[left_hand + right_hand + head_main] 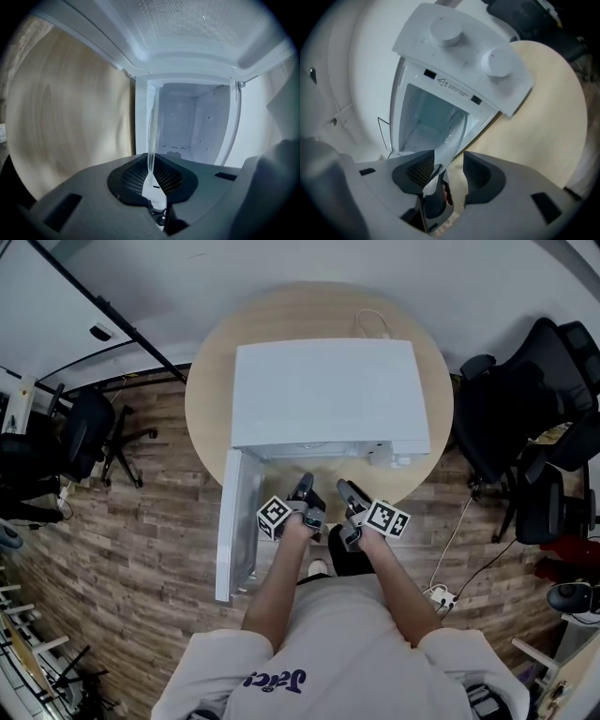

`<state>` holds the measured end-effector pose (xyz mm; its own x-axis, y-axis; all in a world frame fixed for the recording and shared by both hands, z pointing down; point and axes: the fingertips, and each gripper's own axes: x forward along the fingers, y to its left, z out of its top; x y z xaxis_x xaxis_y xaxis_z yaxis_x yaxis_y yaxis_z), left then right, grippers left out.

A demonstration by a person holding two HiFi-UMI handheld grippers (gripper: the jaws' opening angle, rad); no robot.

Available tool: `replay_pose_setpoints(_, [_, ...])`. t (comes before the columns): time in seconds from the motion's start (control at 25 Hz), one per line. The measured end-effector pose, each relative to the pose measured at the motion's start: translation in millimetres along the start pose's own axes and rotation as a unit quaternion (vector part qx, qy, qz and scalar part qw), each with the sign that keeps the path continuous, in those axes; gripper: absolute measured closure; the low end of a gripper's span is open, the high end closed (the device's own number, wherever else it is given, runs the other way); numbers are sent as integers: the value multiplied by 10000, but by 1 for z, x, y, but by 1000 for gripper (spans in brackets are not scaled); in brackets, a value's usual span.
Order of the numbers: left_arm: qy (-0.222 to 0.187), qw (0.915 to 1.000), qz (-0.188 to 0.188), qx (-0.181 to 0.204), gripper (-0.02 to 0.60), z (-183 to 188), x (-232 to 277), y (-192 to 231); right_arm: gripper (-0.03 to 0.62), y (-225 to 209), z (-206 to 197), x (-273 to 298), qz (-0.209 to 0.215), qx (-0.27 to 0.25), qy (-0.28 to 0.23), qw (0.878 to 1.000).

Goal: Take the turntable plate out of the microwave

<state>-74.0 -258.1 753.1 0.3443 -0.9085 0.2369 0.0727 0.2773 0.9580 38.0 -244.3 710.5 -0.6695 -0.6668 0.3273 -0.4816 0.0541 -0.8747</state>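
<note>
Clamping on anything, is the left gripper? (A)

Yes. Its jaws are pressing together on the plate. In the left gripper view the plate is showing edge-on, its clear rim running up from between the 2 pads. (B)

Where is the plate sitting? (A)

It is hanging at the mouth of the microwave, in front of the open cavity. How much of it is lying inside, the views are not showing. (B)

Is the right gripper gripping too? (A)

No. Its jaws are standing well apart. The plate's rim is passing between them, close to 1 pad, with a clear gap to the other. (B)

What is the head view showing? (A)

The person is standing at a round table with the white microwave on it. The door is hanging open on the person's left. Both grippers are pointing at the opening, side by side, just in front of it. (B)

Anything else? (A)

In the right gripper view, 2 knobs are showing on the panel beside the cavity. In the head view, dark chairs are standing around the table on the wood floor. (B)
</note>
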Motion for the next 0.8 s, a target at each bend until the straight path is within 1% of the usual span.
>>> replay_pose_setpoints(0.12, [3, 10000, -57, -36, 543, 0, -5, -9, 390, -4, 3, 8, 298, 730, -341, 9963])
replay_pose_setpoints(0.2, [42, 10000, -39, -24, 543, -1, -9, -13, 388, -2, 5, 15, 536, 1014, -461, 9923])
replay_pose_setpoints(0.28, [83, 10000, -11, -39, 543, -1, -16, -17, 388, 1, 6, 22, 699, 1148, -514, 9896])
replay_pose_setpoints(0.36, [105, 9999, 1, -52, 543, -2, -21, -20, 388, -1, 6, 31, 704, 1250, -539, 9882])
replay_pose_setpoints(0.52, [163, 9999, 17, 29, 543, -2, -30, -22, 388, -7, 0, 49, 552, 1472, -427, 9866])
replay_pose_setpoints(0.6, [192, 9998, 26, 4, 543, -4, -33, -22, 388, -2, 2, 59, 679, 1605, -454, 9836])
replay_pose_setpoints(0.8, [281, 9996, 56, -71, 543, -9, -44, -24, 388, 1, 7, 75, 793, 1709, -511, 9808])
